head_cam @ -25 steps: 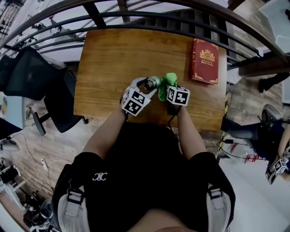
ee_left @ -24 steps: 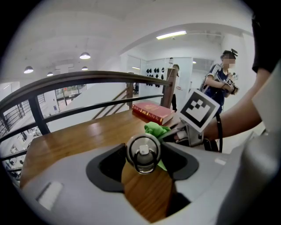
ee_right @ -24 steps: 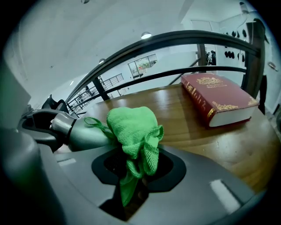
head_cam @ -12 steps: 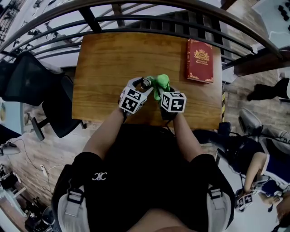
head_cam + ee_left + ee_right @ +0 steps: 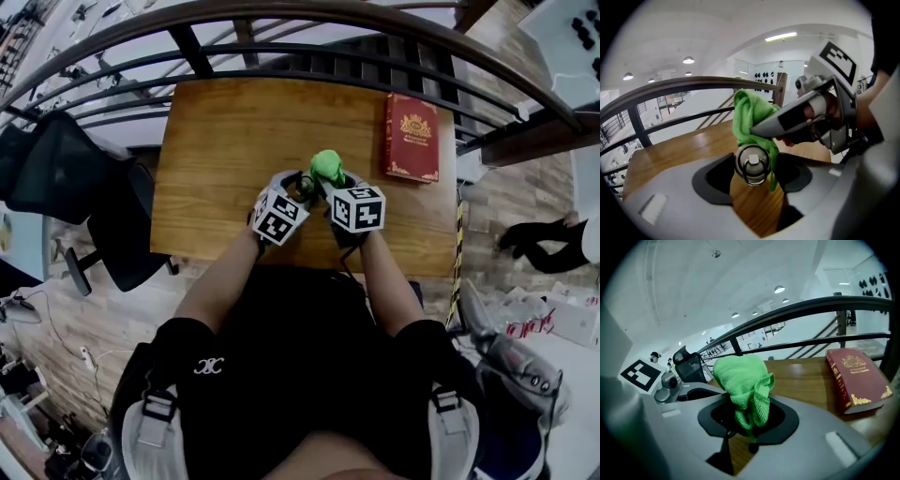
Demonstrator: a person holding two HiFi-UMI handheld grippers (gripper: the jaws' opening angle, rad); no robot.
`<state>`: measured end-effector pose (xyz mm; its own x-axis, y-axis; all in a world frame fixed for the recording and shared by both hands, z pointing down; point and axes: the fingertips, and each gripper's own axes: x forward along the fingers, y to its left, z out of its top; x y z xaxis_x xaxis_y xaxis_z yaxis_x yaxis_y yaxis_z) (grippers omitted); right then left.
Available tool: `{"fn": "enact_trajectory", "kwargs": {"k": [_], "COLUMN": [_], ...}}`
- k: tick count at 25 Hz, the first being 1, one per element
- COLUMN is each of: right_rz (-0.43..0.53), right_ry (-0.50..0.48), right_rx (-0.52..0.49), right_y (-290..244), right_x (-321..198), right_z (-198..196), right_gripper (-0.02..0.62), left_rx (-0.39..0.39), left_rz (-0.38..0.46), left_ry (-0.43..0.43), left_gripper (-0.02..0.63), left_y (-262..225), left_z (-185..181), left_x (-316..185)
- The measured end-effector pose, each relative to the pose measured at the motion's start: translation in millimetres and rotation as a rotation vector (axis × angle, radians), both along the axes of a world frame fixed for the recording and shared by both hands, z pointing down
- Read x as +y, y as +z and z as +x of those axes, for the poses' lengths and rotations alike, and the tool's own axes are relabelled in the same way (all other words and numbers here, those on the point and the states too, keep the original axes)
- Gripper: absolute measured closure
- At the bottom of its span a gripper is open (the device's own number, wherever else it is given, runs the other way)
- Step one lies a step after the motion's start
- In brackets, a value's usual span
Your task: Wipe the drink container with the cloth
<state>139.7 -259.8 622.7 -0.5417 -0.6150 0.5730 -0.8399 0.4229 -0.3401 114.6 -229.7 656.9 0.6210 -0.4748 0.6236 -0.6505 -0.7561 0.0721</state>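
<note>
The bottle (image 5: 751, 164) is clamped in the left gripper's (image 5: 752, 176) fingers, its cap toward the camera and its long axis along them. The cloth (image 5: 743, 387), pinched in the right gripper's (image 5: 749, 420) fingers, is laid against it at one o'clock. Farther off on the desk (image 5: 225, 131), a book (image 5: 410, 137) lies at two o'clock, well apart.

Left tongs (image 5: 752, 165) gripping, right tongs (image 5: 750, 414) gripping, nearly touching

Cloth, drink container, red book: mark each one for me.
green cloth (image 5: 740, 376), right gripper view, bunched top above the jaws.
drink container (image 5: 752, 164), left gripper view, capped end between the jaws.
red book (image 5: 411, 136), head view, middle of its cover.
</note>
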Motion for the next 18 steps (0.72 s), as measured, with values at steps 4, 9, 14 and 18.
{"fn": "enact_trajectory", "kwargs": {"k": [4, 9, 14, 18], "right_rz": [-0.026, -0.062, -0.106, -0.153], "right_ry": [-0.034, -0.065, -0.07, 0.004], "right_rx": [-0.008, -0.01, -0.057, -0.095], "right_y": [8.4, 19.0, 33.1, 53.3], "right_x": [-5.5, -18.0, -29.3, -34.8], "right_z": [-2.3, -5.8, -3.1, 11.5], "right_gripper": [0.494, 0.492, 0.489, 0.489], "left_rx": [-0.021, -0.032, -0.035, -0.044], "left_rz": [0.028, 0.049, 0.051, 0.066], "left_ry": [0.039, 0.055, 0.058, 0.076], "left_gripper": [0.301, 0.301, 0.301, 0.301], "left_y": [-1.1, -2.8, -1.6, -1.4], "left_z": [2.6, 2.0, 0.9, 3.9], "left_x": [9.1, 10.6, 13.0, 14.4]}}
